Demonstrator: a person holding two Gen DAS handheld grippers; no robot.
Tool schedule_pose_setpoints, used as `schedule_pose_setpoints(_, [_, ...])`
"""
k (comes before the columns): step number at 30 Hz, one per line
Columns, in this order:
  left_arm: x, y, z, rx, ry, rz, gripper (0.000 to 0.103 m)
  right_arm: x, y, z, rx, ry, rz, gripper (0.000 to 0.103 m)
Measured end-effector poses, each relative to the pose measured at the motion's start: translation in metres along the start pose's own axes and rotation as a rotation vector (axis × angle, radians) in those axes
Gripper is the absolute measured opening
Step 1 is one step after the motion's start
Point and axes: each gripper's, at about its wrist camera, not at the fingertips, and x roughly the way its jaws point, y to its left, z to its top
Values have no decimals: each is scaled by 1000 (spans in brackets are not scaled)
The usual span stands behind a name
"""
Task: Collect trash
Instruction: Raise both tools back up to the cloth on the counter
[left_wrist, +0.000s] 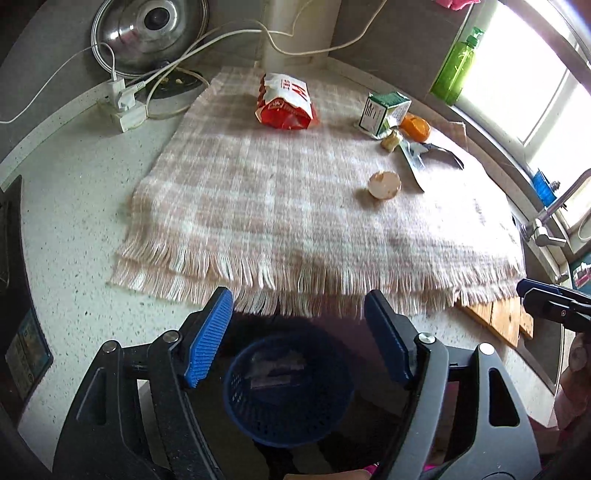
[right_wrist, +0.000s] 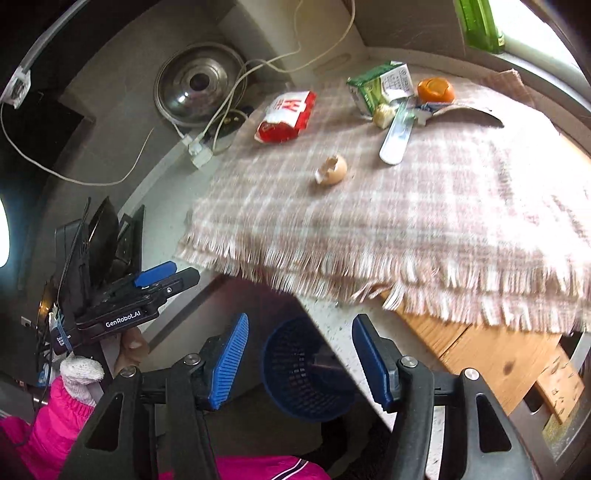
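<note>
Trash lies on a plaid cloth (left_wrist: 258, 206): a red fry carton (left_wrist: 286, 103) (right_wrist: 286, 116), a green-and-white carton (left_wrist: 386, 110) (right_wrist: 380, 88), an orange peel (left_wrist: 415, 127) (right_wrist: 436, 90), a silver wrapper (left_wrist: 417, 155) (right_wrist: 397, 136) and an eggshell (left_wrist: 384, 184) (right_wrist: 332, 170). A blue mesh basket (left_wrist: 288, 387) (right_wrist: 303, 369) stands low in front of the counter, with some wrapper pieces in it. My left gripper (left_wrist: 297, 306) hangs open above the basket, nothing between its pads. My right gripper (right_wrist: 301, 325) is open and empty beside it.
A white power strip (left_wrist: 125, 107) with cables and a steel pot lid (left_wrist: 147, 33) sit at the back left. A green bottle (left_wrist: 458, 66) stands on the window sill. A wooden board (right_wrist: 491, 362) sticks out under the cloth, and a tap (left_wrist: 546, 229) is at the right.
</note>
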Motion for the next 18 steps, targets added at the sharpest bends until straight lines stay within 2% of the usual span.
schedule_pose_setpoints(4, [9,-4,30,-20,-28,2,76,-6,-27,29,34,-51,-33,69])
schedule_pose_setpoints(10, [29,-11,76,-56,-48,13,76,-11,-78,75,115,-95,-83,70])
schedule_pose_setpoints(12, [37,-14,92,-66,-53,23,78,-9,-95,90,150,-104,-89,71])
schedule_pose_setpoints(14, [45,-15,109,-70,-58,27,85,-4,-111,105,184,-109,-91,71])
schedule_pose_setpoints(18, [65,-7,143,-124,-41,12,85,10,-140,129,248,-100,-82,71])
